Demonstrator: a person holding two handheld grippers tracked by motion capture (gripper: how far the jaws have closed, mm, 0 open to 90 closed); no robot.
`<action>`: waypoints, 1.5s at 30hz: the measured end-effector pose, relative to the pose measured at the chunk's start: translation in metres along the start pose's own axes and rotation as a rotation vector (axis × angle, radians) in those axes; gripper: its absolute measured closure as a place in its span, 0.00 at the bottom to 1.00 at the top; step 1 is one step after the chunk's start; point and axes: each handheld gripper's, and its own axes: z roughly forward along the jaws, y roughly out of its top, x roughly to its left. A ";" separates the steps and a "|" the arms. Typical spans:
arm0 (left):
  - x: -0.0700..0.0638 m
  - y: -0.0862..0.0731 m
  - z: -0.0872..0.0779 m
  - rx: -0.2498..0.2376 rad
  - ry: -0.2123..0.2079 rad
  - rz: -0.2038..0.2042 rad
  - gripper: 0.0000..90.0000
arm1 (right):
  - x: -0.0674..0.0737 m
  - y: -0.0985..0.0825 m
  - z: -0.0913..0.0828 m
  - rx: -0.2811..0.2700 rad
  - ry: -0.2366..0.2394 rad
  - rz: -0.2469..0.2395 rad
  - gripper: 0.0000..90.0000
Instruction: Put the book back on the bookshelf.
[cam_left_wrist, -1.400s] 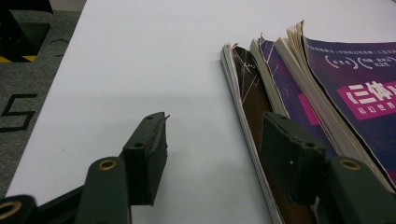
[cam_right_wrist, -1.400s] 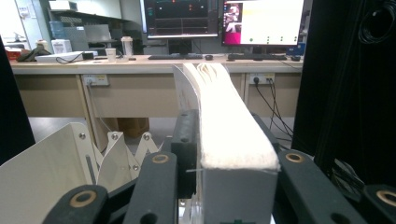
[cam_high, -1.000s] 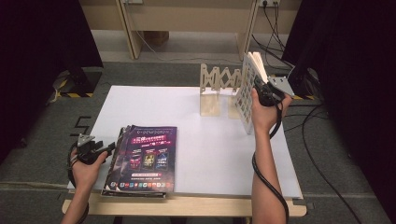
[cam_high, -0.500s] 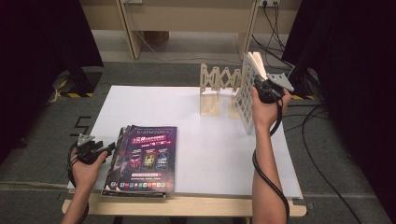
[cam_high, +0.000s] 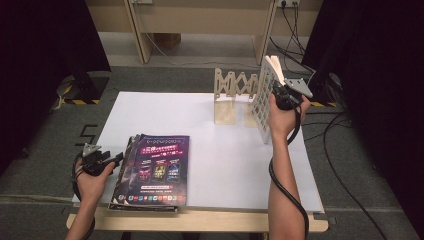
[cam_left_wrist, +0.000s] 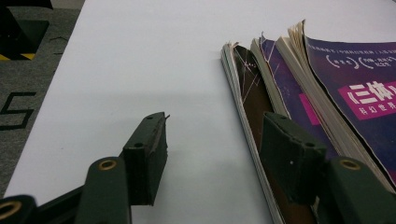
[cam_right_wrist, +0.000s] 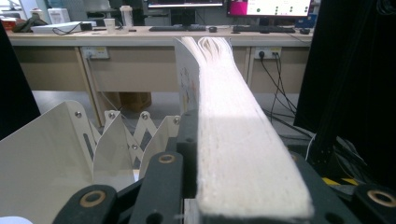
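My right gripper (cam_high: 280, 95) has just been closing its jaws on the white book (cam_high: 265, 102), and in the right gripper view the thick block of page edges (cam_right_wrist: 243, 154) now sits squarely between the two black jaws, which look pressed against its covers, so I read that as a firm hold on the book at a middling width. In the high view the book stands on edge at the far right of the white table (cam_high: 200, 115), tilted a little, touching or just beside the right end of the wooden accordion-style book stand (cam_high: 235, 95); I cannot tell whether its bottom edge rests on the table or is lifted clear. Compared with a second ago the hand and book look to be in the same spot, so the only real change is the grip tightening. To me that means the pick is secured and the next thing is to carry the book into or out of the stand, keeping it upright so the loose pages do not fan open. My left gripper (cam_high: 107, 161) waits at the near left, its jaws wide apart in the left gripper view, with nothing between them; one jaw stands in front of the spines of the stack of purple magazines (cam_left_wrist: 299, 88) lying flat near the table's front edge, whether it touches them I cannot say, and the other is over bare table.
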 end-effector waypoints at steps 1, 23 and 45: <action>0.000 0.000 0.000 0.000 0.000 0.000 0.45 | 0.000 0.000 0.000 -0.004 -0.004 -0.005 0.83; 0.001 0.000 0.000 0.002 0.002 -0.006 0.45 | 0.009 0.005 0.016 -0.052 -0.016 -0.001 0.83; 0.000 0.000 0.000 -0.002 0.001 0.002 0.45 | 0.012 -0.004 0.021 -0.087 -0.038 -0.029 0.82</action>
